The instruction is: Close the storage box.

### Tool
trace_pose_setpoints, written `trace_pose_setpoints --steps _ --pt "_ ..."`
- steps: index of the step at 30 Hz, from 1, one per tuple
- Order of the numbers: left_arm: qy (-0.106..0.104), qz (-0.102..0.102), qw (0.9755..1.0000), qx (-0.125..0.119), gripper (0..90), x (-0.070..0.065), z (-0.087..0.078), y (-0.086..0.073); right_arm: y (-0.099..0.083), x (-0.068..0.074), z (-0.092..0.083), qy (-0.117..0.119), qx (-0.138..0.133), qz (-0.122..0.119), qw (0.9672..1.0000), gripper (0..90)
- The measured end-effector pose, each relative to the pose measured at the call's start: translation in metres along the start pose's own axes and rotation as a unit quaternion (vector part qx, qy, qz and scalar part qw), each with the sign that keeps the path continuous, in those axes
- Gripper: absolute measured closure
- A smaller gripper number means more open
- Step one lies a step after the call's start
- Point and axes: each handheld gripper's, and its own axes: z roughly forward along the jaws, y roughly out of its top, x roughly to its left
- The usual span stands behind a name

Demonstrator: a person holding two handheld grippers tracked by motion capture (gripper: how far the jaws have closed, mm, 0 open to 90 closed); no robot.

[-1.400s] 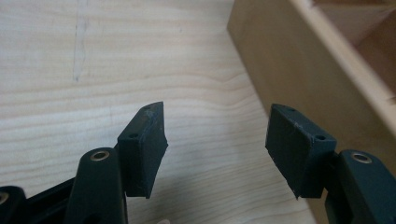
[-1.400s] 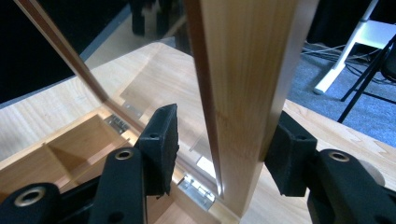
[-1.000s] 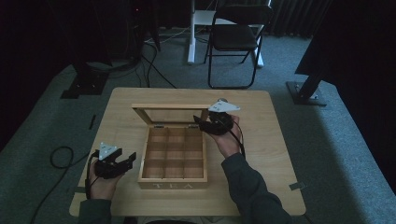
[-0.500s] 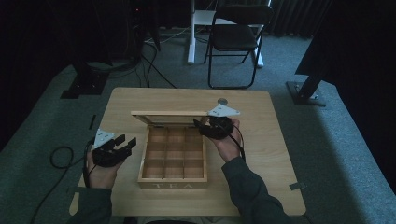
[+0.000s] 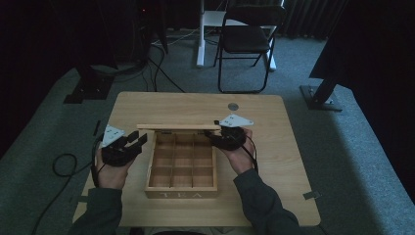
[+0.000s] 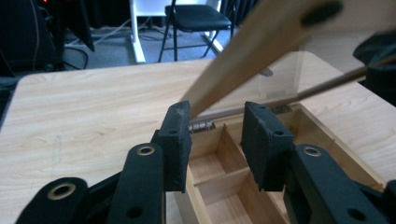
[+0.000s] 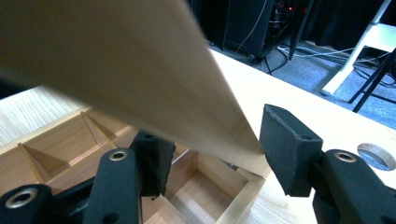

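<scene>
At the centre of the high view, a wooden tea box [image 5: 181, 166] sits on the worktop [image 5: 293, 161], its lid [image 5: 171, 127] partly raised. The right hand-held gripper [image 5: 215, 135] clamps the lid's right end. The left hand-held gripper [image 5: 137, 139], left of the box, has just been closing its jaws, which stand apart with nothing between them.

A pale wooden tea box [image 5: 181, 188] with a matching lid [image 5: 178, 127] sat on a light wood-grain table [image 5: 274, 161]; both grippers were black with grey top plates, over grey carpet [image 5: 352, 147], near a black chair [image 5: 247, 39].
</scene>
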Motion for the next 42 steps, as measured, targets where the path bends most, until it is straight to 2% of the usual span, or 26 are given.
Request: trace_pose_setpoints --steps 7,12,14,16,21,27,32,42 --pt "0.002 0.006 1.0 0.002 74.0 -0.002 -0.002 0.002 -0.003 0.002 -0.002 -0.003 0.0 -0.005 1.0 45.8" --pt "0.0 0.008 1.0 0.003 77.2 -0.003 -0.004 0.001 -0.006 0.004 -0.008 -0.022 0.006 -0.017 0.9996 50.9" --pt "-0.001 0.007 1.0 0.001 77.9 -0.004 -0.005 0.001 -0.01 0.004 -0.012 -0.02 0.012 -0.019 0.9995 53.3" --pt "-0.004 0.009 1.0 -0.002 78.4 -0.005 -0.005 0.001 -0.015 0.005 -0.017 -0.021 0.018 -0.025 0.9993 56.8" --pt "-0.006 0.011 0.9999 -0.002 78.5 -0.008 -0.006 -0.001 -0.022 0.004 -0.028 -0.013 0.019 -0.023 0.9995 65.6" --pt "-0.007 0.011 0.9999 -0.001 78.6 -0.008 -0.008 -0.004 -0.021 0.004 -0.035 -0.016 0.01 -0.015 0.9997 69.4" --pt "-0.014 0.009 0.9999 -0.001 78.6 -0.008 -0.011 -0.009 -0.021 0.005 -0.038 -0.007 0.008 -0.014 0.9998 78.2" --pt "-0.017 0.012 0.9998 0.004 78.6 -0.009 -0.014 -0.015 -0.027 0.008 -0.043 -0.003 0.004 -0.01 0.9999 79.8"
